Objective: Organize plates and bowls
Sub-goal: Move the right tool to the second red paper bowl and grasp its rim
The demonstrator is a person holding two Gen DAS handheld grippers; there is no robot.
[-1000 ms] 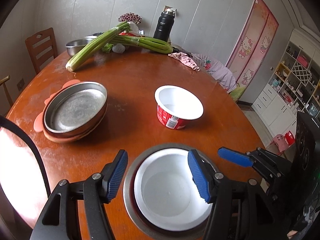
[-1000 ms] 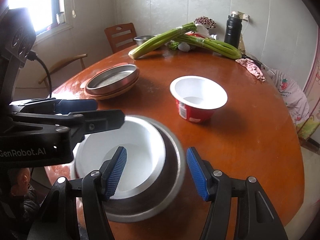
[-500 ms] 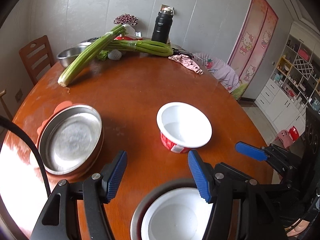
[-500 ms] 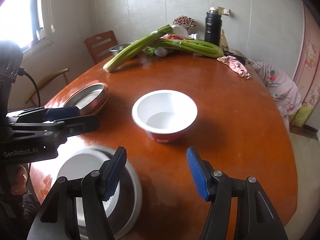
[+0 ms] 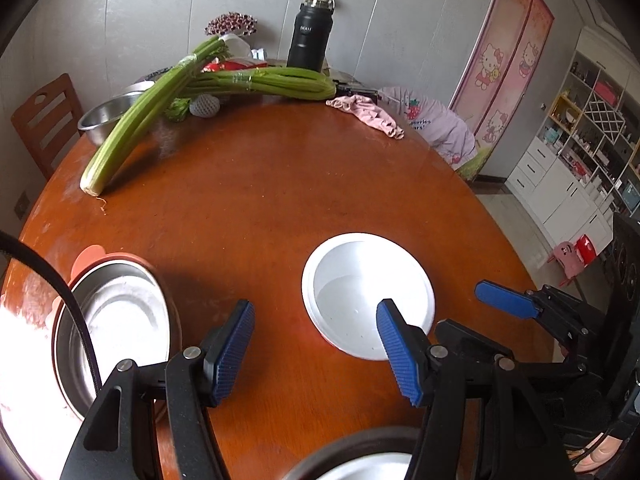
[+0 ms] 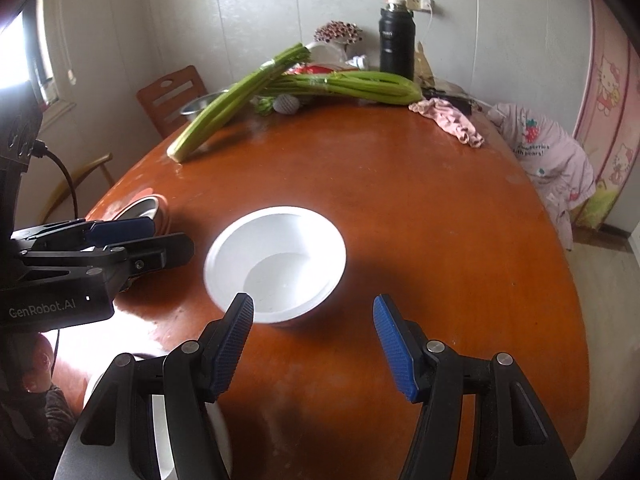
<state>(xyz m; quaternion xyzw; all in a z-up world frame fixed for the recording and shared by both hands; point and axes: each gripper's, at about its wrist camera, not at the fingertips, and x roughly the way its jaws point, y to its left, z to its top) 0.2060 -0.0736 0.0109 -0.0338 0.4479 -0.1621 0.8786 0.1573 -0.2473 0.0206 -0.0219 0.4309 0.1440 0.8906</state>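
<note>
Bowl (image 6: pixel 276 264), white and empty, sits mid-table toward the near edge, right in front of both grippers. Right gripper (image 6: pixel 312 348) hangs half open, holding nothing, lined up on its rim; left gripper (image 5: pixel 316 352) likewise, empty. Steel plate (image 5: pixel 112 332) waits at the table's (image 5: pixel 280 184) left edge, likely the stacking spot.

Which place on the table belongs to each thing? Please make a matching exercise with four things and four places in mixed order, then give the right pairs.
Things:
1. white bowl
2. black flask
3. metal dish
4. pink cloth

Places:
A. near left edge of the table, on a pink plate
B. far edge, standing upright by the wall
C. middle of the table, nearest the tongs
D. far right edge, lying crumpled

Pairs: 1-C, 2-B, 3-A, 4-D
</note>
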